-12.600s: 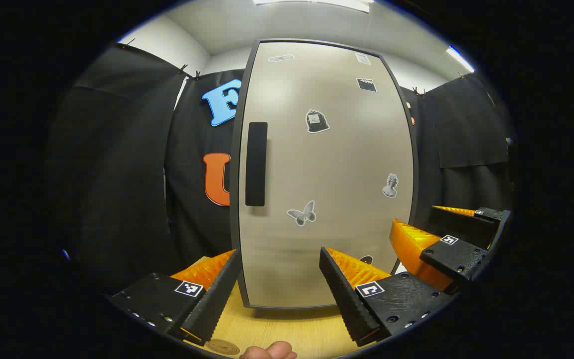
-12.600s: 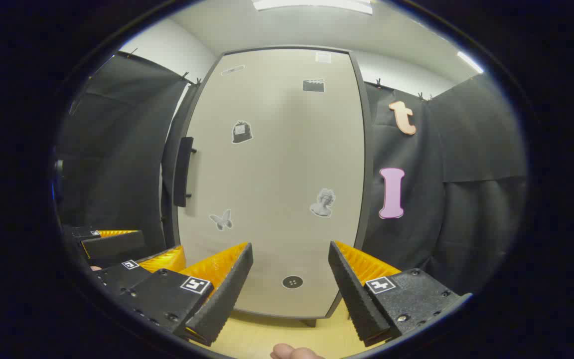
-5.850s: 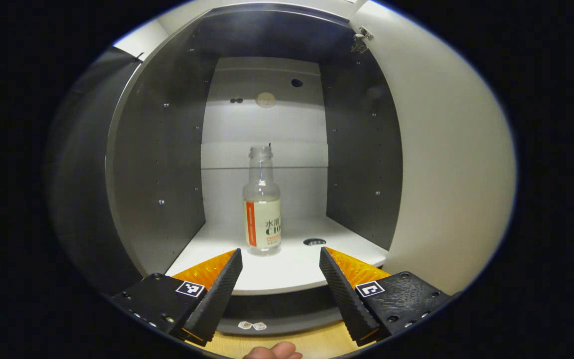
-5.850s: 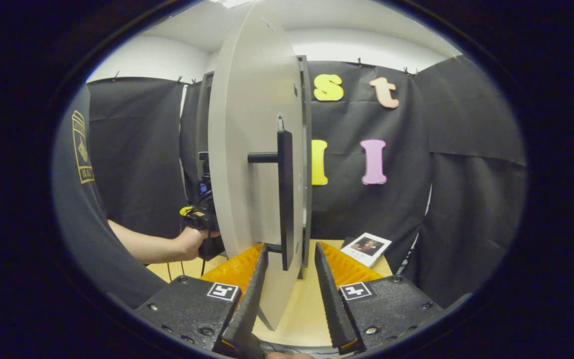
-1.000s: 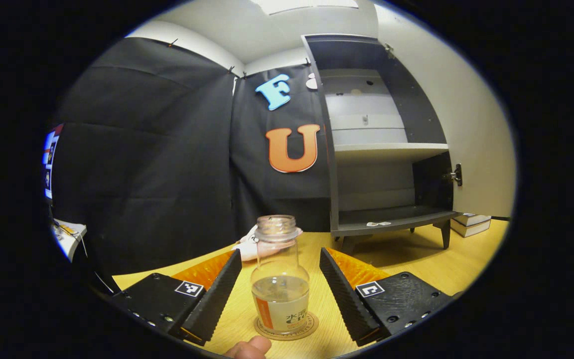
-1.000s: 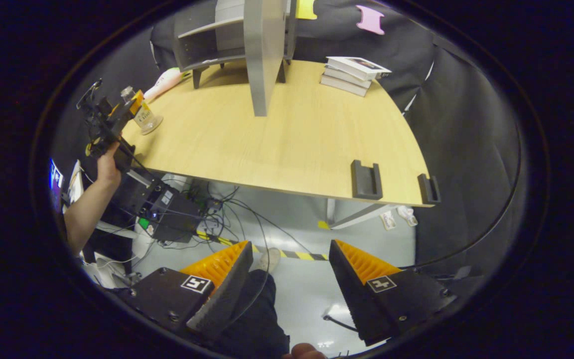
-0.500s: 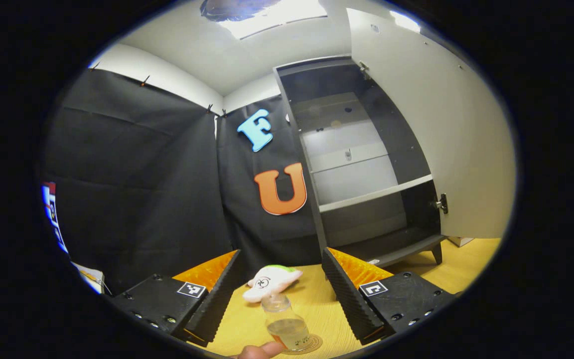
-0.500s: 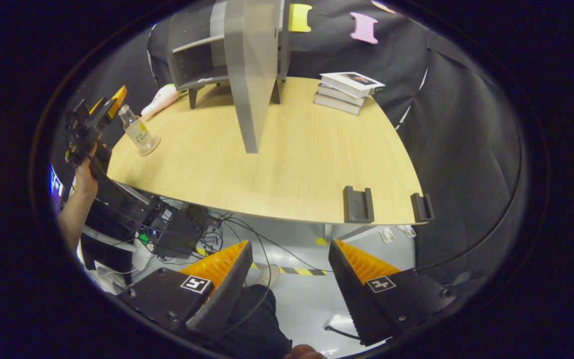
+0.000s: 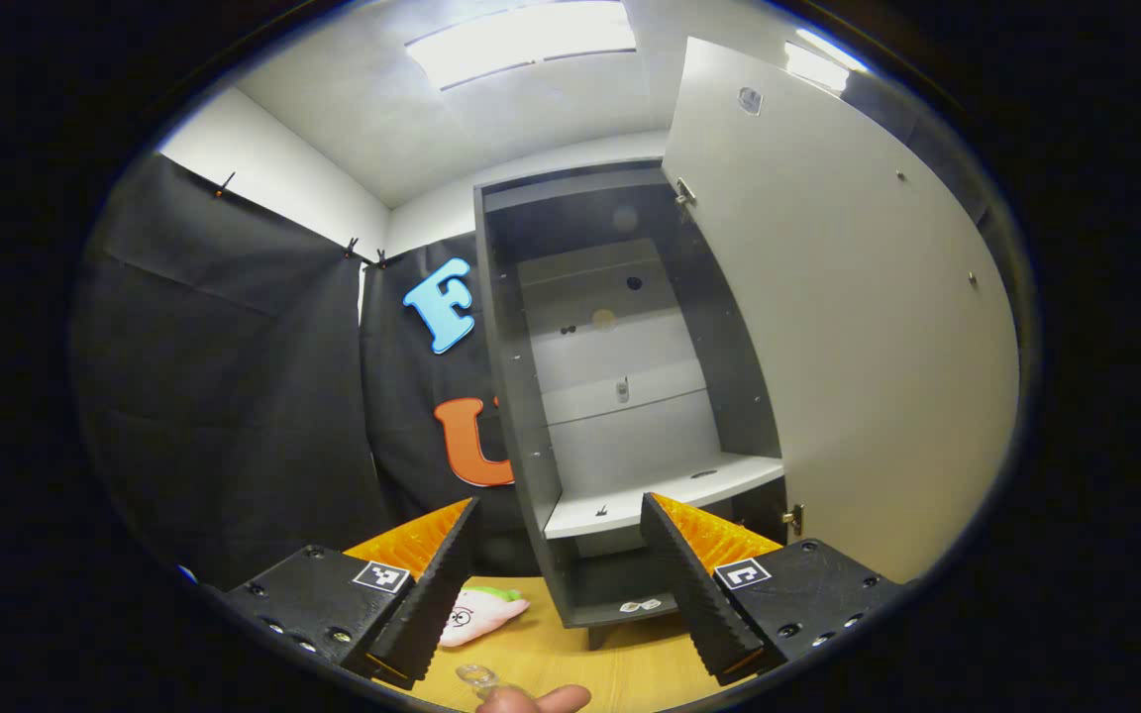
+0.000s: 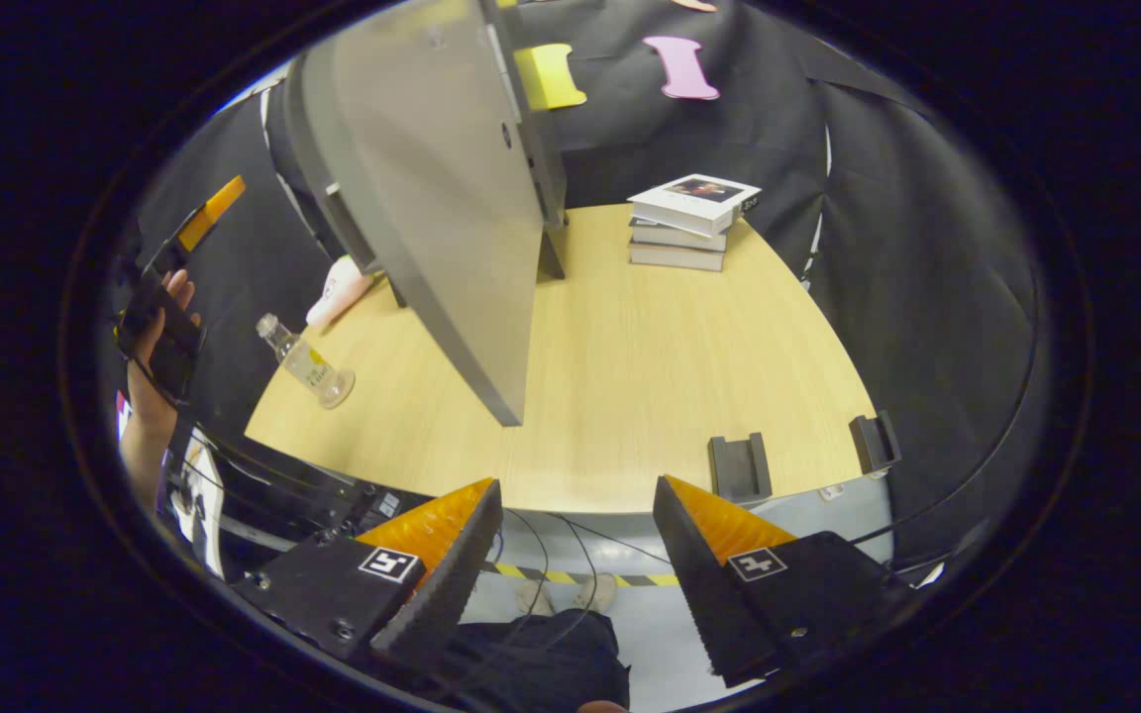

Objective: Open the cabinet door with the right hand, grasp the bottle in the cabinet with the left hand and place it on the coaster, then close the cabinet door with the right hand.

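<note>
Bottle stands on tabletop near its left front corner, as right gripper view has it; clear glass, no cap, bit of liquid in lower part, label on body. Base sits on a round coaster, seen as a thin rim round the foot. Nothing grips it. Left gripper view catches just the bottle mouth at bottom edge, beside a fingertip.

Left gripper: fingers spread wide, nothing between them, pointing up at the cabinet. In right gripper view the same tool is held in a hand off the tabletop's left edge, above and apart from bottle.

Right gripper: fingers apart, empty, sitting off the front edge of tabletop w/ floor, cables and a striped tape line below.

Cabinet door is open, swung well out from carcass; left gripper view shows its pale inner face w/ hinges at top and bottom. Interior: pale back panel, one white shelf, dark side walls w/ rows of peg holes. Cabinet stands on short legs toward back of tabletop.

Other items: plush toy, white w/ green and pink, lying left of cabinet foot, behind bottle. Stack of books near back right corner. Two dark bracket-like holders at front edge, right side.
</note>
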`<action>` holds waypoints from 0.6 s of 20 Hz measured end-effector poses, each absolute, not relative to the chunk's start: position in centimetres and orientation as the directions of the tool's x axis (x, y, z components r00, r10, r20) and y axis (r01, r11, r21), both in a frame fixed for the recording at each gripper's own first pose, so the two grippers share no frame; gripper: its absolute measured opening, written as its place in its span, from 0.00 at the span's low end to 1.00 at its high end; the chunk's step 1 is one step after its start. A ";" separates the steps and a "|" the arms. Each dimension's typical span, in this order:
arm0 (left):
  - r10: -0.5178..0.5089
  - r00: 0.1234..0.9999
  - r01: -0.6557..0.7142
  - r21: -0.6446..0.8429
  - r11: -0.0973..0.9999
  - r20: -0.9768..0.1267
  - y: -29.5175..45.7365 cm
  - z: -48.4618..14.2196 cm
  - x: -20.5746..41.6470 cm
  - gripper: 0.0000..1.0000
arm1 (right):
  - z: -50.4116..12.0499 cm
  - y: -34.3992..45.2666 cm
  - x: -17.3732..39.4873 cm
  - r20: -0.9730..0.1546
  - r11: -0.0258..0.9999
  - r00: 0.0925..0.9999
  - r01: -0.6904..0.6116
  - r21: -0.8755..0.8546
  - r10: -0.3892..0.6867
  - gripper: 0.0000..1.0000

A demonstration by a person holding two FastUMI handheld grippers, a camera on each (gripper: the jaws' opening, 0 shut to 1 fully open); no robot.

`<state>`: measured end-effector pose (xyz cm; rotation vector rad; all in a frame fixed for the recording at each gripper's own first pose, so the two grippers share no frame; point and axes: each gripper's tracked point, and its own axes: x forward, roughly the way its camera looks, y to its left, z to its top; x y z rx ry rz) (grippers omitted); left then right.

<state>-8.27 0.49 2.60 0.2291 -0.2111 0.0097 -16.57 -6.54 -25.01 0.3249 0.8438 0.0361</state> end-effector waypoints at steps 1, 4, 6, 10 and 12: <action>-0.014 0.981 -0.028 0.205 0.978 0.196 -0.2 3.4 -8.4 0.95 | -24.2 -7.7 -15.9 -0.707 0.942 0.691 0.116 0.315 0.152 0.98; -0.005 0.990 -0.010 0.101 0.995 0.142 -2.1 5.1 -9.2 0.96 | -20.3 -9.5 -13.6 -0.602 0.890 0.762 0.077 0.450 0.238 0.98; 0.008 0.990 -0.016 0.054 0.998 0.139 -2.8 6.0 -9.9 0.96 | -17.3 -11.6 -11.2 -0.504 0.857 0.826 0.052 0.513 0.252 0.98; 0.025 0.993 -0.034 0.070 0.997 0.118 -3.9 5.5 -10.5 0.96 | -12.4 -15.5 -8.5 -0.427 0.901 0.886 0.027 0.433 0.179 0.98; 0.004 0.995 -0.011 0.073 0.997 0.096 -4.9 5.0 -10.7 0.96 | -9.0 -16.1 -8.2 -0.392 0.939 0.909 0.001 0.344 0.143 0.97</action>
